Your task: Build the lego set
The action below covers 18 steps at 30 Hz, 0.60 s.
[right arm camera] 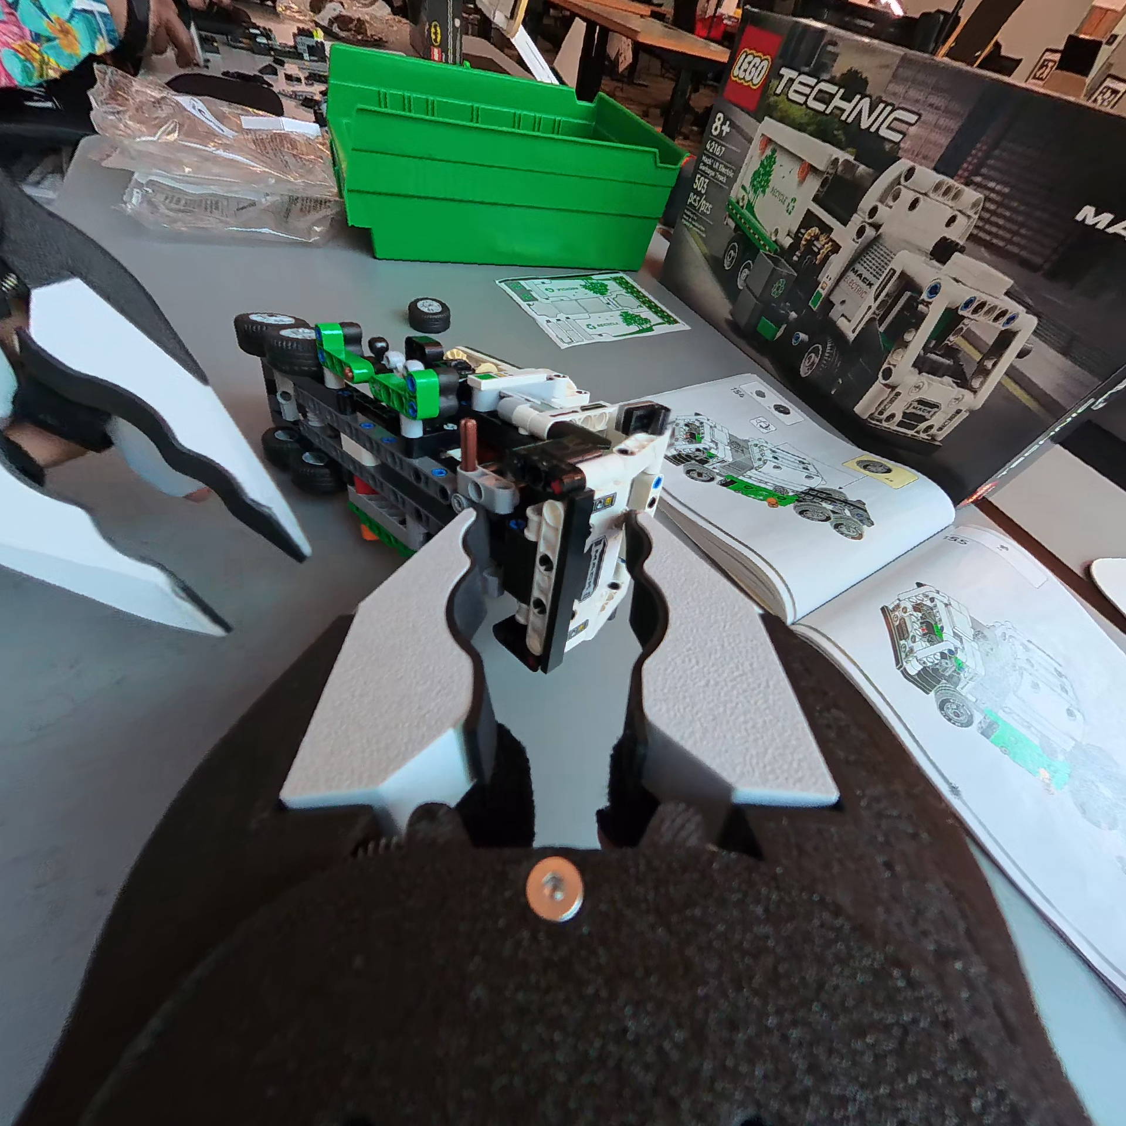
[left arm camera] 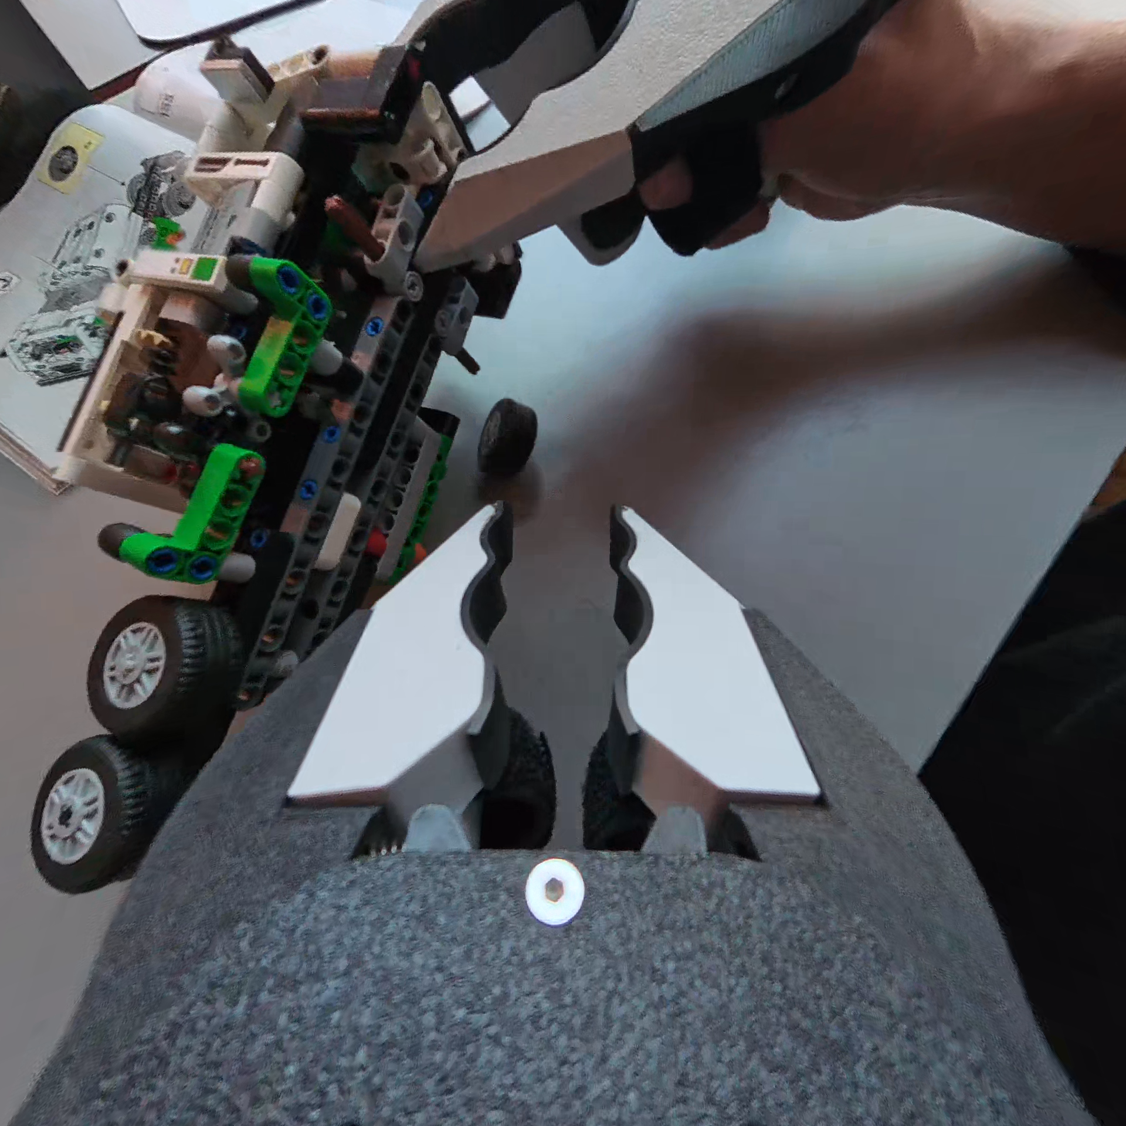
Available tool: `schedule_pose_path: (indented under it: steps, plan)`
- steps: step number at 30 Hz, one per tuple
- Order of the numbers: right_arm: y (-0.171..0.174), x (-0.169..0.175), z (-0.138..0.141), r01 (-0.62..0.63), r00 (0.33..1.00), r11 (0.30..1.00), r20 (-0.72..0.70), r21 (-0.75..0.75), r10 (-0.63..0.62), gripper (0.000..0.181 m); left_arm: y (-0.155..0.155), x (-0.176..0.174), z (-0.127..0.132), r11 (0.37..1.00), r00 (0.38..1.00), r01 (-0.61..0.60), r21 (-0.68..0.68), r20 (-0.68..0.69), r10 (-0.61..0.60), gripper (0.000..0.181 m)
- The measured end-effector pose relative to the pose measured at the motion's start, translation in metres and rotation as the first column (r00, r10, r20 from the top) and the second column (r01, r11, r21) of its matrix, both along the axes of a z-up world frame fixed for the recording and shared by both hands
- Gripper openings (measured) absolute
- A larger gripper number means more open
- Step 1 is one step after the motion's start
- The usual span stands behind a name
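Observation:
The part-built truck (right arm camera: 426,426) lies on its side on the grey table (right arm camera: 152,701): black frame, green beams, white cab, wheels at the rear. My right gripper (right arm camera: 554,524) is shut on the cab end (right arm camera: 566,560) of the truck, one finger on each side. In the left wrist view the truck (left arm camera: 292,396) runs along the left, and the right gripper (left arm camera: 487,201) holds its far end. My left gripper (left arm camera: 557,518) is open and empty, to the right of the frame. A small black wheel (left arm camera: 506,435) stands just beyond its left fingertip. The left gripper (right arm camera: 262,591) also shows open at the left.
An open instruction booklet (right arm camera: 792,487) lies right of the truck, with the set's box (right arm camera: 883,244) behind it. Stacked green bins (right arm camera: 499,164), a sticker sheet (right arm camera: 591,308), a loose wheel (right arm camera: 429,314) and plastic bags (right arm camera: 213,170) lie farther back. A gloved hand (left arm camera: 701,183) holds the right gripper.

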State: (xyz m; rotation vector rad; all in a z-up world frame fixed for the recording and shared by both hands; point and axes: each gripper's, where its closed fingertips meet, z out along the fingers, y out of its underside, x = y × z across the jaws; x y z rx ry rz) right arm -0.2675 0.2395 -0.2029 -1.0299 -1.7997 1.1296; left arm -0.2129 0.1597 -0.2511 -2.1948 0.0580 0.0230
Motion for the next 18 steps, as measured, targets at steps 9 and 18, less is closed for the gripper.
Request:
schedule_pose_path:
  steps: [9,18]
  plan:
    - [0.001,0.000,-0.001,-0.003,1.000,1.000,0.014,-0.030,0.003,0.040,0.024,-0.019,-0.012,0.996,0.984,-0.082,-0.041,-0.164,0.074,0.039]
    - [0.001,-0.001,-0.001,0.000,1.000,1.000,0.013,-0.026,0.001,0.040,0.037,-0.001,-0.026,0.996,0.995,-0.024,-0.091,-0.102,0.015,0.039]
